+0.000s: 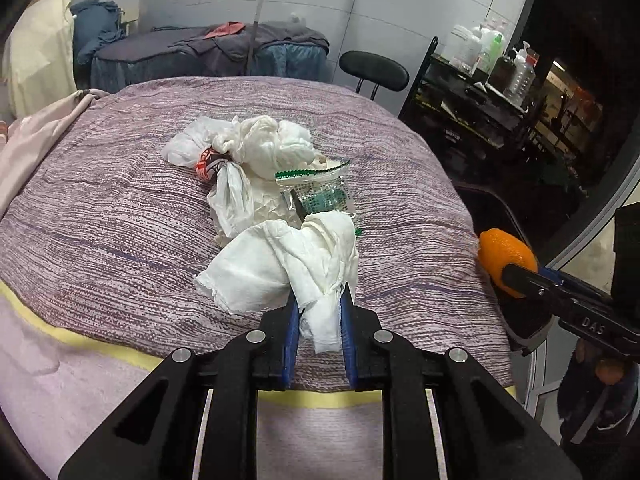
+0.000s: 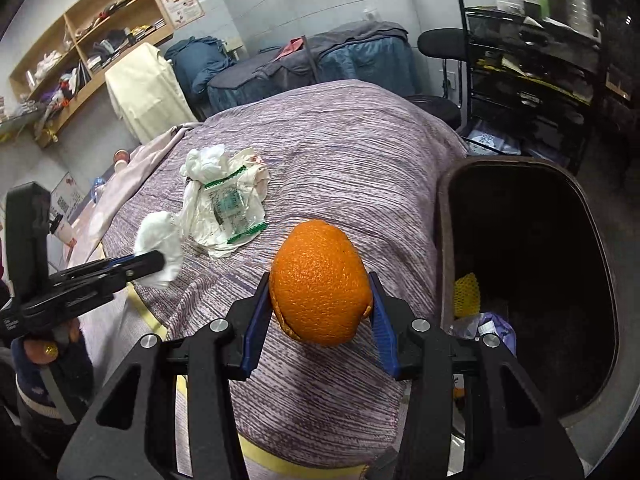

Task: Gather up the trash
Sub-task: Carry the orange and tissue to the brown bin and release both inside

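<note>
Your left claw (image 1: 319, 304) is squeezed tight on a white tissue (image 1: 280, 264). The blue pads (image 1: 291, 320) press on its lower end, and the rest of the tissue puffs out above the tips, toward 12 o'clock and 10 o'clock. The tissue hangs over the purple striped blanket (image 1: 120, 208).

Past the tissue, at 12 o'clock in the left view, more trash sits in a heap on the blanket. There is a clear wrapper with green edges (image 1: 320, 188), and behind it a bunch of white bags and crumpled paper (image 1: 256, 140). A bit of red and white wrapper (image 1: 206, 162) pokes out at the left side of the heap.

Your right claw (image 2: 320, 292) is holding an orange peel (image 2: 320, 280). The peel is round like a whole orange, with a torn edge at its bottom. The blue pads (image 2: 256, 320) press on both of its sides. It is held up over the blanket, close to the blanket's right edge.

At 3 o'clock from the peel, in the right view, is a dark trash bin (image 2: 444, 240), just beside the bed. Inside it you can see a yellow foam net (image 2: 466, 294) and some purple plastic (image 2: 496, 328).

In the right view, the heap of trash lies at 10 o'clock from the peel.

Far back stand a black chair (image 1: 374, 70) and a black rack (image 2: 520, 60) with bottles on top.
</note>
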Demonstrator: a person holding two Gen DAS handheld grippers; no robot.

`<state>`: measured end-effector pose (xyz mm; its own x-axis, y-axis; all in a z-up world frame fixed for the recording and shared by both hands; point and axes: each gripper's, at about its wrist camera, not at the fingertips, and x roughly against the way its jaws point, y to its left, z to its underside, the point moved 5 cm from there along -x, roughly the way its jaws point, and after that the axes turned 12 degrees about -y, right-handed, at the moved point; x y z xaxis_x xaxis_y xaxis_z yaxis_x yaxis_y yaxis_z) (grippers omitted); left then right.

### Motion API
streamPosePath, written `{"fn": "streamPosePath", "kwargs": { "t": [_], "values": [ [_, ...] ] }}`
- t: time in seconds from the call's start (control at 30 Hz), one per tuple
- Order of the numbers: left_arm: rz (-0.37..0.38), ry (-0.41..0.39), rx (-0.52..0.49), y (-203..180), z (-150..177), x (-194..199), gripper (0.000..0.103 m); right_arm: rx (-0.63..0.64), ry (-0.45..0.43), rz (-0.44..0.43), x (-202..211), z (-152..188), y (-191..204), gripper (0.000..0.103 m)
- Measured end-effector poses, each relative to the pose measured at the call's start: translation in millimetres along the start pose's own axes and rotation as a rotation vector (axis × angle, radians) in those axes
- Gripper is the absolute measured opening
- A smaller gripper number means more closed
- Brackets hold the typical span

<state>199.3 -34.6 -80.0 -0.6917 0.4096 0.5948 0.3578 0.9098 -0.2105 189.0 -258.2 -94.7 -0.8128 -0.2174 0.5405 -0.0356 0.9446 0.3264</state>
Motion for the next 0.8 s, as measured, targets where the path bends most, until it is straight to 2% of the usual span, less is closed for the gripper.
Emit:
{"fn": "streamPosePath", "kwargs": {
  "t": [0.23,0.8],
  "values": [
    [0.048,-0.046,-0.018,-35,-5,8,0.018,-0.043,-0.044,0.033,19,1,-22,0.046],
    [0.22,-0.031,-0.134,-139,2,-9,0.018,-0.165,-0.104,0.191,58,9,-107,0.047]
  ]
}}
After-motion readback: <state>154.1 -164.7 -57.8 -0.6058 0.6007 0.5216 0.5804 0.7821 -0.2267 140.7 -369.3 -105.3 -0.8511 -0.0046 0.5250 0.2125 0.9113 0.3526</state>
